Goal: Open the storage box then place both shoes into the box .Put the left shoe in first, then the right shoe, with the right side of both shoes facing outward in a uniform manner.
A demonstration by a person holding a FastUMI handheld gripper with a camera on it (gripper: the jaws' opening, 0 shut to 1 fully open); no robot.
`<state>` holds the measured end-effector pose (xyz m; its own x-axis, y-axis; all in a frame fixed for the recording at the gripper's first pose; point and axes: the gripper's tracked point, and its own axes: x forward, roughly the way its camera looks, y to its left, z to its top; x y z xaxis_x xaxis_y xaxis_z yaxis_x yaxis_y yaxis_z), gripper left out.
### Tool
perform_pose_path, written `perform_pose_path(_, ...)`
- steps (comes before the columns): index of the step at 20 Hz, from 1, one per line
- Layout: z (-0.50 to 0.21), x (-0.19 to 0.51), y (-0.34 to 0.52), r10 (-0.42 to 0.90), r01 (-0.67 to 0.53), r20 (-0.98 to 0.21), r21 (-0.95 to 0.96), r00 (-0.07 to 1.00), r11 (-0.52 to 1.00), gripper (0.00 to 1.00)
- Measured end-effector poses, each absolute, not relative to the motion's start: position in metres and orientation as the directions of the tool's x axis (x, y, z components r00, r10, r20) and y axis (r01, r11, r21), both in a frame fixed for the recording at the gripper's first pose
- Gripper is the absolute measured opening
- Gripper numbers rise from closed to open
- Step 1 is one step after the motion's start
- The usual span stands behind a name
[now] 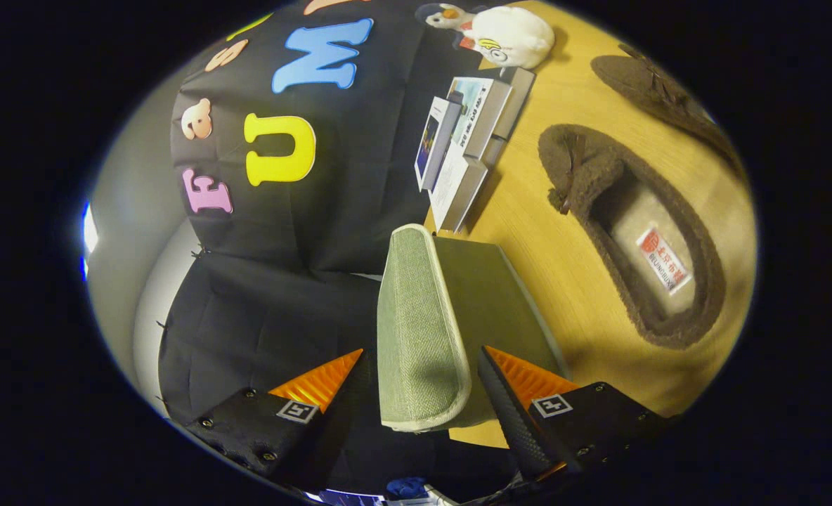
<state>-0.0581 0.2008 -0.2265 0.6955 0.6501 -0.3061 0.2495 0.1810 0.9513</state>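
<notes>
Green fabric storage box [451, 309]: we see its lid [419, 323] between the spread fingers of the gripper [416, 383], neither visibly pressing. Opening step, we judge; next, the left shoe [630, 232].

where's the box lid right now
In the gripper view the green fabric lid stands between the gripper's open fingers, raised over the box, beside the nearer brown shoe.
</notes>
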Motion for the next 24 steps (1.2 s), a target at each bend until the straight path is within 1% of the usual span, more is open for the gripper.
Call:
perform_pose_path(5,-0.231,-0.06,0.216,0.686,0.283,-0.261,0.955,0.679,0.084,0.95)
perform_pose_path(7,-0.236,-0.063,0.218,0.688,0.306,-0.264,0.95,0.676,0.064,0.78)
perform_pose_path(9,-0.237,-0.068,0.223,0.699,0.304,-0.267,0.95,0.663,0.075,0.78)
perform_pose_path(10,-0.242,-0.069,0.221,0.692,0.314,-0.29,0.945,0.661,0.095,0.78)
perform_pose_path(12,-0.245,-0.063,0.22,0.691,0.323,-0.279,0.944,0.667,0.068,0.46)
perform_pose_path(15,-0.244,-0.071,0.224,0.714,0.318,-0.277,0.945,0.643,0.08,0.46)
perform_pose_path(16,-0.236,-0.068,0.207,0.682,0.3,-0.256,0.952,0.685,0.056,0.34)
perform_pose_path(17,-0.241,-0.058,0.213,0.669,0.301,-0.262,0.952,0.696,0.06,0.21)
perform_pose_path(18,-0.237,-0.064,0.22,0.693,0.28,-0.261,0.956,0.672,0.089,0.09)
perform_pose_path(21,-0.223,-0.068,0.222,0.712,0.204,-0.255,0.966,0.654,0.158,0.09)
perform_pose_path(22,-0.215,-0.067,0.223,0.715,0.176,-0.245,0.97,0.655,0.17,0.04)
perform_pose_path(24,-0.199,-0.066,0.226,0.726,0.124,-0.224,0.974,0.65,0.19,0.03)
